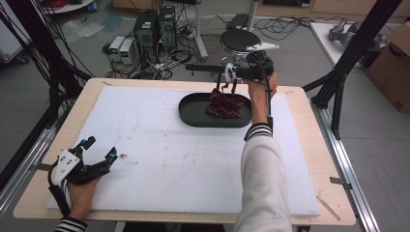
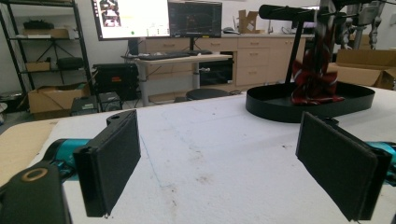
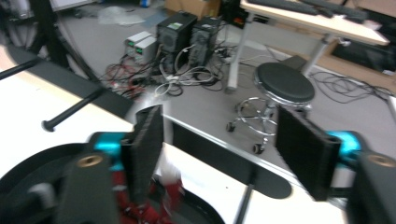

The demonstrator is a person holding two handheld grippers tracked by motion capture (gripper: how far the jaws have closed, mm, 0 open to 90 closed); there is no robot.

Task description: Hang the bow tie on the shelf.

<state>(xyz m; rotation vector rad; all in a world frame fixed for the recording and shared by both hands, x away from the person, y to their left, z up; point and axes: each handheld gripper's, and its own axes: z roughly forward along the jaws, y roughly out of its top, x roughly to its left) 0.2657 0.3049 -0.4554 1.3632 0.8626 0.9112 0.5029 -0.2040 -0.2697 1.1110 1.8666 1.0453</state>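
Nearest, the left gripper rests open-jawed on the table. Right gripper, jaws apart, hovers over the red cloth in the black tray; soft, light, probably best pinched at a raised fold.

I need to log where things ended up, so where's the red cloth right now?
The red cloth lies bunched in the black oval tray at the far, right-of-centre part of the white board in the high view, directly under the open right claw.

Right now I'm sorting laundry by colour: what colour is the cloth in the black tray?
Dark red cloth with some white, clearest in the high view.
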